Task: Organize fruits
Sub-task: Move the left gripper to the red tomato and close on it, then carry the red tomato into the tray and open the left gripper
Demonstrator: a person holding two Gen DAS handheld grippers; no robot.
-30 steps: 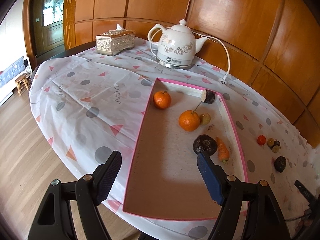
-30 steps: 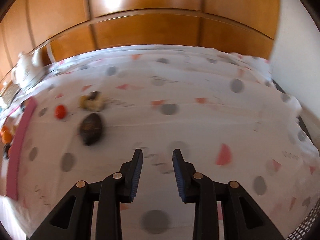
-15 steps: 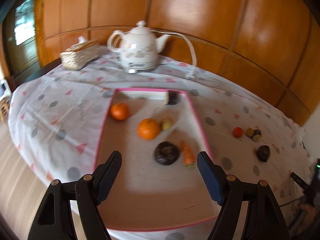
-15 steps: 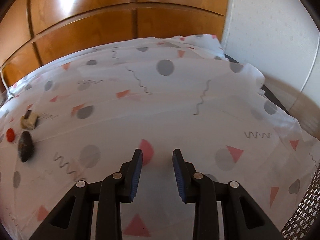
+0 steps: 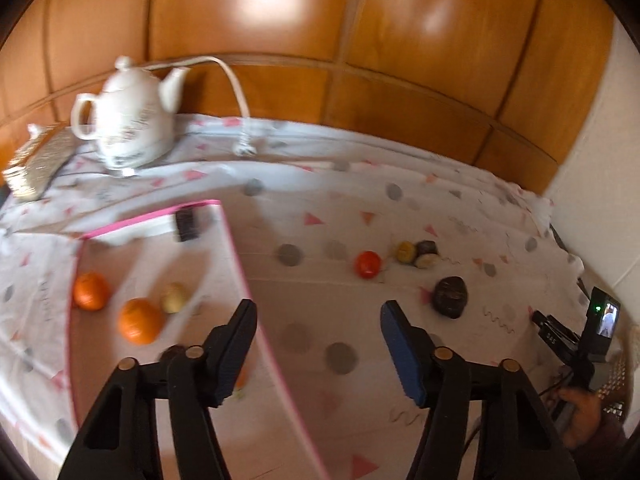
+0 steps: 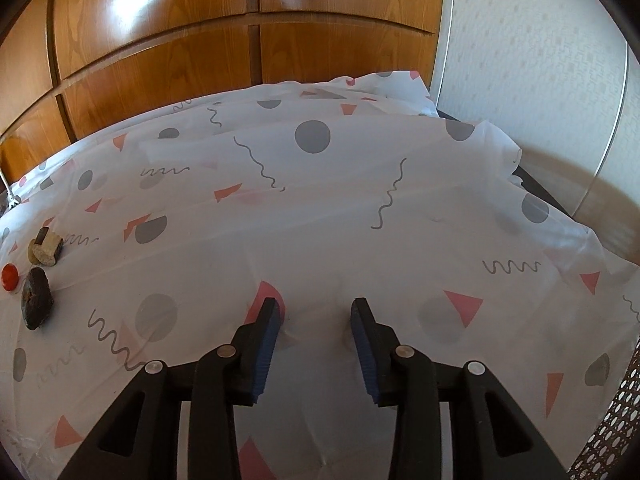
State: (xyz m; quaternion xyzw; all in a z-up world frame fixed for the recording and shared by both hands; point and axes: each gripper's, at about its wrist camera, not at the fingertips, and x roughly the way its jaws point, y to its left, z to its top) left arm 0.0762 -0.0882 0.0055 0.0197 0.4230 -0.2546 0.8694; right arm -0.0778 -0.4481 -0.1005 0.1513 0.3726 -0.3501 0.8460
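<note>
A pink-rimmed tray (image 5: pixel 236 248) lies on the patterned tablecloth. In it are two oranges (image 5: pixel 140 321) (image 5: pixel 90 290) and a small pale fruit (image 5: pixel 173 297). On the cloth to its right lie a small red fruit (image 5: pixel 368 264), a yellowish fruit (image 5: pixel 405 252), two small dark pieces (image 5: pixel 426 255) and a dark brown fruit (image 5: pixel 451 296). My left gripper (image 5: pixel 318 322) is open and empty above the tray's right rim. My right gripper (image 6: pixel 314 318) is open and empty over bare cloth. The dark fruit (image 6: pixel 37 298) and red fruit (image 6: pixel 9 276) sit at its far left.
A white teapot (image 5: pixel 128 124) with its cord and a silver tissue box (image 5: pixel 38 160) stand at the back left. Wood panelling runs behind the table. A small camera device (image 5: pixel 600 324) stands at the right edge. A white wall (image 6: pixel 540 60) is to the right.
My left gripper has swung to the right, from over the tray toward the loose fruits on the cloth. My right gripper has turned further right and opened a little wider.
</note>
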